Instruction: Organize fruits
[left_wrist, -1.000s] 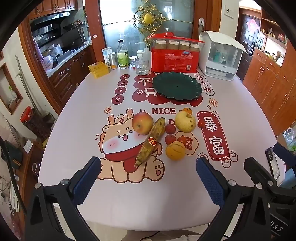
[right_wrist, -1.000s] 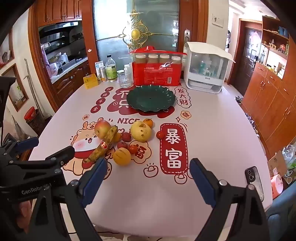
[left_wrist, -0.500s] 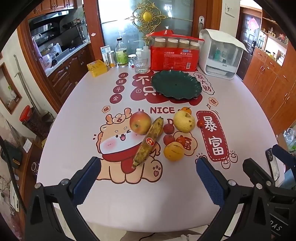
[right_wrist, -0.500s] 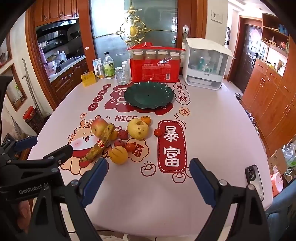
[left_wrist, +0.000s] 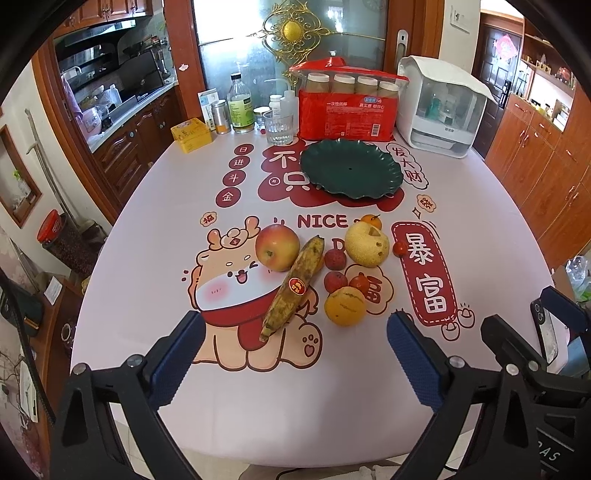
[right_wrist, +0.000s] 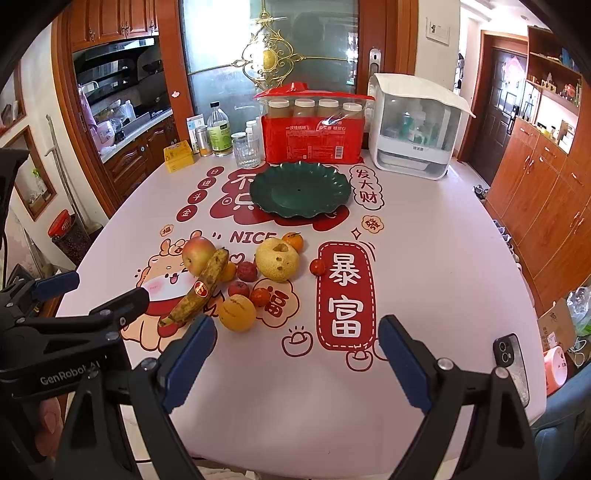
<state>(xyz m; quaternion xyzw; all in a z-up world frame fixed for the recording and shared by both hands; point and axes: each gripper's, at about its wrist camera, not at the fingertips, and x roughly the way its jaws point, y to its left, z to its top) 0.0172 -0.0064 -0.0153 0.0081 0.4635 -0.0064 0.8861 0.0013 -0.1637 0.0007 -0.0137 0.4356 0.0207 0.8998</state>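
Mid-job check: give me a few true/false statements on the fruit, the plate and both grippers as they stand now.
1. The green plate holds no fruit. True.
2. The left gripper is shut on the banana. False: it is open, and the banana lies on the table, leaning against the apple.
3. The right gripper is open and holds nothing. True.
4. The pear sits on the plate. False: the pear is on the tablecloth, nearer than the plate.

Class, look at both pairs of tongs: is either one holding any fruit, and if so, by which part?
Nothing is held. The left tongs and right tongs are both open above the table, and the banana and other fruit lie untouched.
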